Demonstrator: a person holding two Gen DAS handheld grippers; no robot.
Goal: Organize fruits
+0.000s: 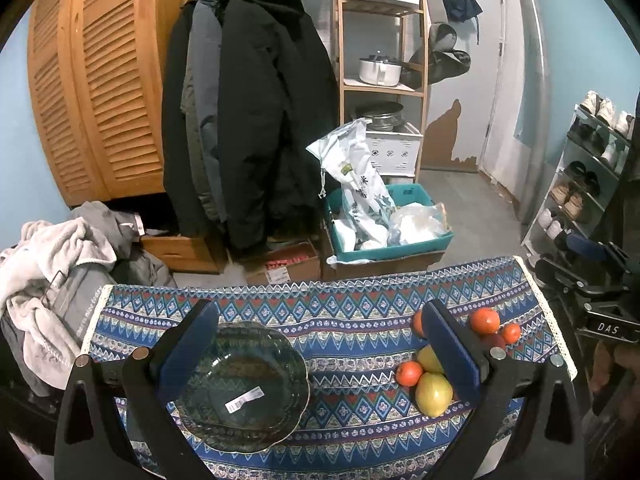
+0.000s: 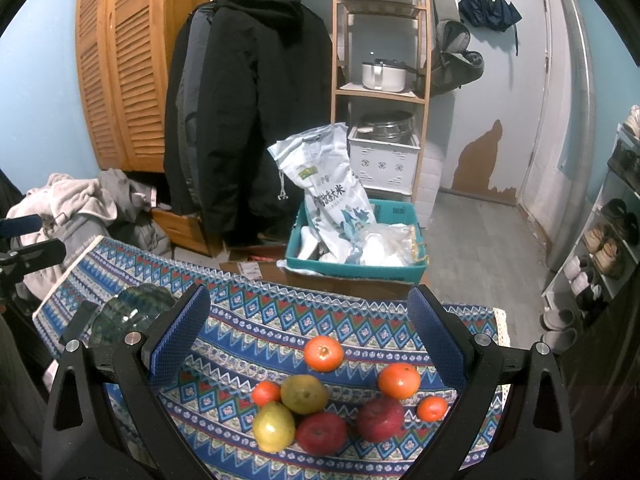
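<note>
Eight fruits lie on the desk [image 2: 248, 320], which is covered by a patterned blue cloth. In the right wrist view they sit between and just ahead of the right tool's [image 2: 310, 320] spread fingers, none of them touched: two pears [image 2: 304, 394] [image 2: 274, 426], two apples [image 2: 321, 433] [image 2: 380, 419], and four oranges [image 2: 323, 353] [image 2: 399, 380] [image 2: 432, 408] [image 2: 266, 393]. The pears and the small left orange press together in a clump, with one apple against them; the other apple is just right of it. The largest two oranges lie farther out, apart from the rest.

The left tool [image 1: 320, 340] is also spread wide, holding nothing. A glass bowl [image 1: 244, 384] rests on the cloth close to its left finger, partly hidden behind it, with a white label inside and no fruit in it. From this view the fruit cluster is by the right finger, which covers some of it. In the right wrist view the bowl shows at the far left of the desk, well apart from the fruits.

Beyond the desk stand a teal crate [image 2: 356, 268] and hanging coats [image 2: 248, 100].
</note>
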